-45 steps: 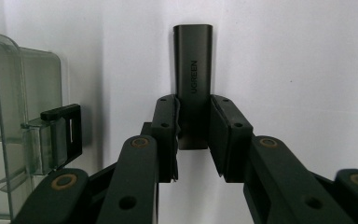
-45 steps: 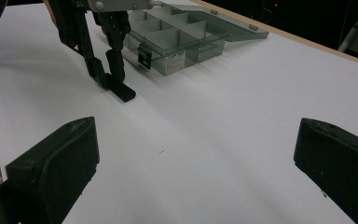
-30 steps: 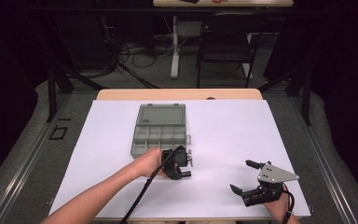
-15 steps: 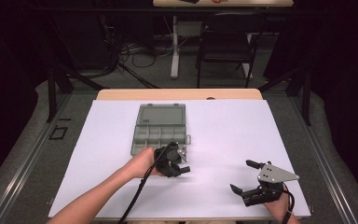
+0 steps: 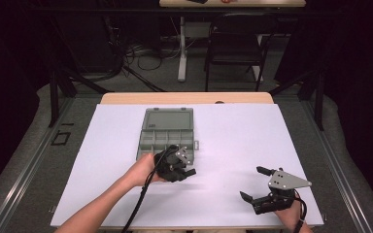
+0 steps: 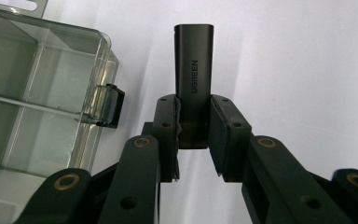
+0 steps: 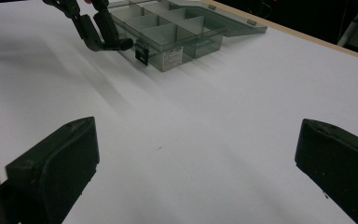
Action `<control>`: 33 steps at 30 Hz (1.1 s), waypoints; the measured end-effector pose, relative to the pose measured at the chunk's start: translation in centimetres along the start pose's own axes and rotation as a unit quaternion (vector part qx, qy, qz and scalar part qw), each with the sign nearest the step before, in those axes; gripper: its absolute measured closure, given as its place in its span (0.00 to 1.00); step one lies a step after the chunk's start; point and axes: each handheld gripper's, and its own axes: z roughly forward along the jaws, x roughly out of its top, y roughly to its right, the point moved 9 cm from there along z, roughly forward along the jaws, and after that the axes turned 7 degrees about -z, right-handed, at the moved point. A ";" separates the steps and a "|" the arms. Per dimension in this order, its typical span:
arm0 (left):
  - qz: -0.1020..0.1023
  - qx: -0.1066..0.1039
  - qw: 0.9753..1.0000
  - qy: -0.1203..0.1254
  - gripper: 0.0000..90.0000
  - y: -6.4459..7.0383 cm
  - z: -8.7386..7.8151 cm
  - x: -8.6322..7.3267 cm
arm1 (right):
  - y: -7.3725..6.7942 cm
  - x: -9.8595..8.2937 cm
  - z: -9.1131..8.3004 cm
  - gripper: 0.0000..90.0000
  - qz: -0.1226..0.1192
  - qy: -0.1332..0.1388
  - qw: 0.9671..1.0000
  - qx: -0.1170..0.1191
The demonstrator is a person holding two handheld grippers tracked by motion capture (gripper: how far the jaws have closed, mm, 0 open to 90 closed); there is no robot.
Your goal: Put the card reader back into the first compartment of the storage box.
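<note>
The left gripper (image 6: pixel 193 133) is clamped on a black adapter (image 6: pixel 194 70) at the open box's (image 5: pixel 167 130) five o'clock corner, seemingly mid-carry; next, probably lowering it into a compartment. The right gripper (image 5: pixel 258 185) rests with jaws apart.

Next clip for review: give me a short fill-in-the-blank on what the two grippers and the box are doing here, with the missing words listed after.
1. The left gripper is shut on a black adapter printed with the word ____.
2. The right gripper rests on the white table with its jaws ____.
3. The lid of the clear compartment box is ____.
4. In the high view, the compartment box lies nearer the ____ gripper.

Missing words: UGREEN; open; open; left
</note>
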 end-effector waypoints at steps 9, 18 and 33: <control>-0.014 0.004 0.999 0.029 0.82 -0.4 -0.9 -0.2 | 0.0 0.0 0.0 0.00 -0.003 0.000 1.000 0.000; -0.024 0.011 0.998 0.060 0.82 -0.7 -1.9 -0.2 | 0.0 0.0 0.1 0.00 -0.003 -0.002 1.000 -0.001; -0.044 0.017 0.994 0.101 0.82 -1.6 -3.1 -0.3 | 0.0 -0.1 0.1 0.00 -0.004 0.000 1.000 -0.001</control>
